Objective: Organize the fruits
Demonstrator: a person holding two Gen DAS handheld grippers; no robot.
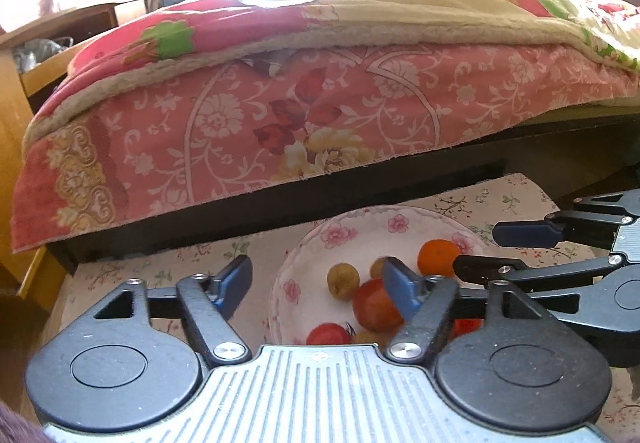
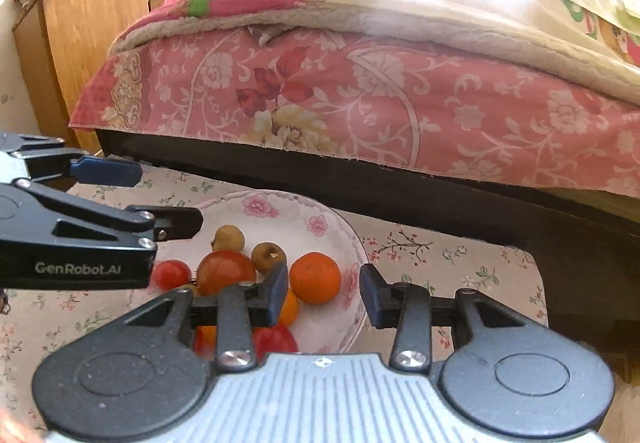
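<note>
A white floral plate [image 1: 352,233] [image 2: 276,205] on the cloth-covered table holds an orange [image 1: 438,257] [image 2: 315,277], a large red fruit [image 1: 376,305] [image 2: 226,271], a small red one [image 1: 328,335] [image 2: 172,274] and two small yellow-brown fruits [image 1: 343,280] [image 2: 229,238]. My left gripper [image 1: 316,283] [image 2: 152,199] hovers open over the plate's left side with nothing between its pads. My right gripper [image 2: 325,289] [image 1: 504,251] stands open above the plate's right side. The orange lies below its gap, and the pads do not touch it. More fruit is hidden under the gripper bodies.
The table's floral cloth [image 1: 500,199] [image 2: 460,263] runs right of the plate. Just behind the table rises a bed with a pink floral cover [image 1: 280,115] [image 2: 360,103] and a dark frame. A wooden cabinet [image 2: 88,43] stands at the far left.
</note>
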